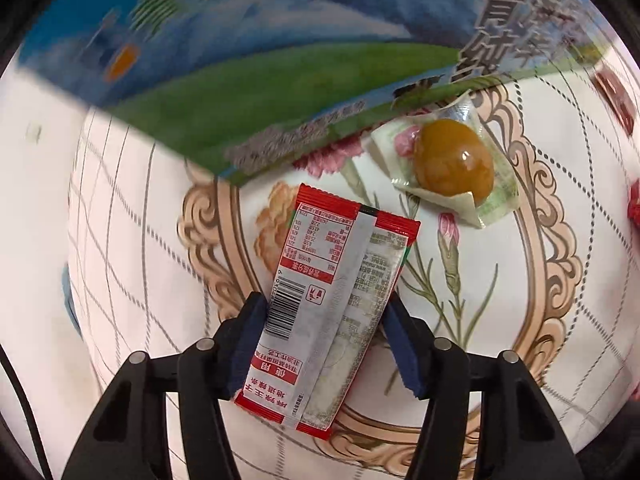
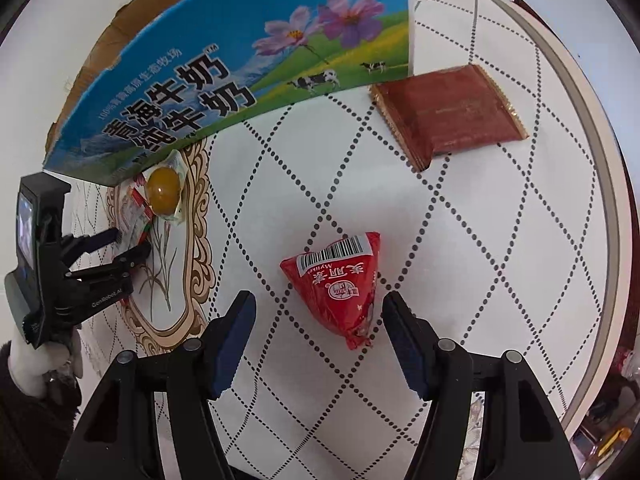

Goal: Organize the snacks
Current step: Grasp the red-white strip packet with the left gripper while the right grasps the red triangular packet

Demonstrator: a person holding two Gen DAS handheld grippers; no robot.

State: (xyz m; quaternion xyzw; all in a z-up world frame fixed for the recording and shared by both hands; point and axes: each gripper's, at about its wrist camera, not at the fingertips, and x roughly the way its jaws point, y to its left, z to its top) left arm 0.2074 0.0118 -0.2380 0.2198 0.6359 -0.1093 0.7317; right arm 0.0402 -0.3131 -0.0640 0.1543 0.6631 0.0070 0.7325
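Note:
My left gripper (image 1: 326, 312) is shut on a flat red and silver snack packet (image 1: 332, 304), both pads pressing its long edges, over the flowered tablecloth. A wrapped brown egg (image 1: 454, 164) lies just beyond it, beside the blue and green milk carton box (image 1: 260, 60). My right gripper (image 2: 318, 312) is open, its fingers either side of a red triangular snack bag (image 2: 340, 284) that lies on the table. In the right wrist view the left gripper (image 2: 132, 246) holds the packet near the egg (image 2: 162, 190) and the box (image 2: 224, 64).
A dark red square snack pack (image 2: 450, 114) lies at the far right, near the round table's rim (image 2: 576, 92). The box stands along the back left. A gloved hand (image 2: 28, 364) holds the left gripper at the left edge.

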